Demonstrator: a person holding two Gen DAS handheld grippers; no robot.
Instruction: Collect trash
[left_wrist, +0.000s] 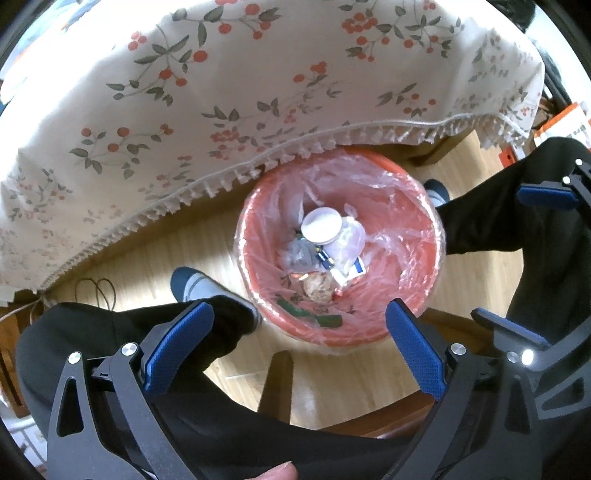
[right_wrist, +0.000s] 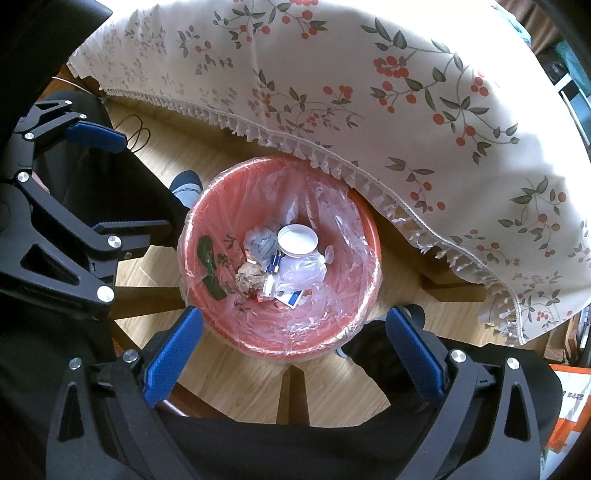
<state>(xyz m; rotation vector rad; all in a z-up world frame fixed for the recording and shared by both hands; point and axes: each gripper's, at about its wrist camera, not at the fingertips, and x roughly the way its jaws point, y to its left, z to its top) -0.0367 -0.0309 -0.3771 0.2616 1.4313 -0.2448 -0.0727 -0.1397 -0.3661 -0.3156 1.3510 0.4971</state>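
A red bin lined with clear plastic stands on the wooden floor, partly under the table edge; it also shows in the right wrist view. Inside lie a white paper cup, a crumpled paper ball, wrappers and plastic bags; the cup and paper ball show in the right view too. My left gripper is open and empty above the bin's near rim. My right gripper is open and empty, also above the near rim. Each gripper shows at the other view's side.
A table with a floral fringed cloth overhangs the bin's far side. The person's legs in black trousers and shoes flank the bin. Dark chair legs spread on the floor below. A cable lies at left.
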